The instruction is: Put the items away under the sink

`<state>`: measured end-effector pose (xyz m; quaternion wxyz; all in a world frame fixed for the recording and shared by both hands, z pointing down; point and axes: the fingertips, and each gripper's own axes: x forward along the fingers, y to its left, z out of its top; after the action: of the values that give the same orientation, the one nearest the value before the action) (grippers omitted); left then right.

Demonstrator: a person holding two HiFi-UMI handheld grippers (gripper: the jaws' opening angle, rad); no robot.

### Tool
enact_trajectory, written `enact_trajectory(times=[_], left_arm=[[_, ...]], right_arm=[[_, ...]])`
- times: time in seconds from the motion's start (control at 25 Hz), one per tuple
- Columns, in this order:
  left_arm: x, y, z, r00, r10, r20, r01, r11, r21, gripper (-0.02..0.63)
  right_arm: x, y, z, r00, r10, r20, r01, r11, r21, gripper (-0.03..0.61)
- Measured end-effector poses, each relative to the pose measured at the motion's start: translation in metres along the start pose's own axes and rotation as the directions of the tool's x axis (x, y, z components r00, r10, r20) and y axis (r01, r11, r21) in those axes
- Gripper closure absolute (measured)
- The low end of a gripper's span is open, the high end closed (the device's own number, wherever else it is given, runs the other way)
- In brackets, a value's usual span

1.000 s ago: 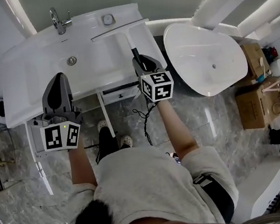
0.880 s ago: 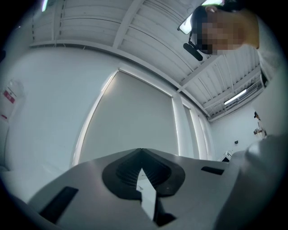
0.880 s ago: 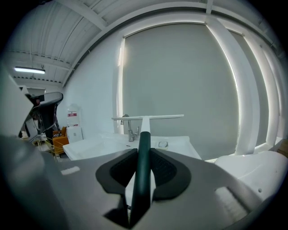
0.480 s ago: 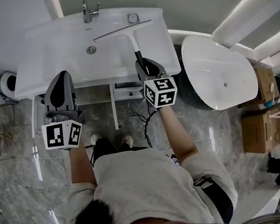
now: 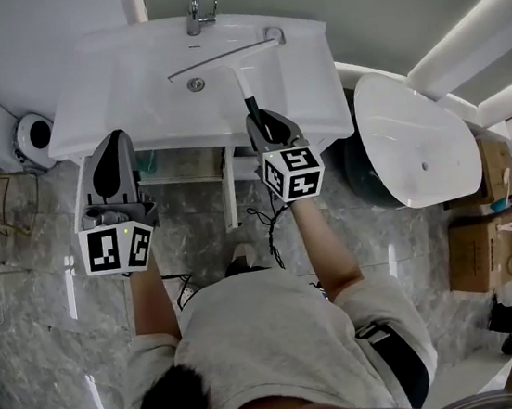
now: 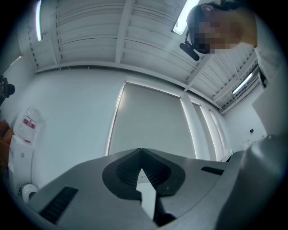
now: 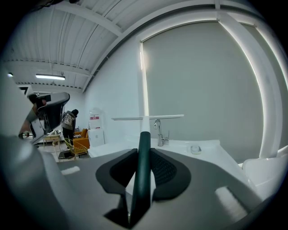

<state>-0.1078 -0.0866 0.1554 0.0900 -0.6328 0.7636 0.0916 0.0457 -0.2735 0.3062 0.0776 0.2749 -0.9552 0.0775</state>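
One squeegee (image 5: 223,57) in right tool (image 5: 262,119)

The white sink (image 5: 119,86) carries a chrome faucet (image 5: 195,12) at its rear edge, a drain (image 5: 195,84) in the basin and a small round item (image 5: 273,34) near the rear right corner. The grey marble floor (image 5: 35,303) carries a white bathtub (image 5: 417,145) and cardboard boxes (image 5: 480,255).

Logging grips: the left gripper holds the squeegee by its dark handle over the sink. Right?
No, the right gripper holds the squeegee by its dark handle over the sink, as the right gripper view shows; the left gripper is shut and empty.
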Motion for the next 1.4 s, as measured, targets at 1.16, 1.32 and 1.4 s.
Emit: enact_trajectory(times=[1.16,1.32,1.4], left_arm=[[-0.206,0.137,0.042,0.995,0.089,-0.036,-0.089,0.996,0.018,0.606],[-0.217,0.142,0.038,0.994,0.097,-0.045,-0.096,0.995,0.013,0.606],[-0.221,0.145,0.036,0.994,0.102,-0.049,-0.101,0.995,0.01,0.606]], right_arm=[[-0.017,0.254,-0.069,0.994,0.095,-0.054,-0.093,0.995,0.034,0.477],[-0.019,0.265,-0.089,0.992,0.096,-0.082,-0.093,0.995,0.043,0.477],[-0.02,0.269,-0.098,0.991,0.098,-0.095,-0.094,0.994,0.047,0.477]])
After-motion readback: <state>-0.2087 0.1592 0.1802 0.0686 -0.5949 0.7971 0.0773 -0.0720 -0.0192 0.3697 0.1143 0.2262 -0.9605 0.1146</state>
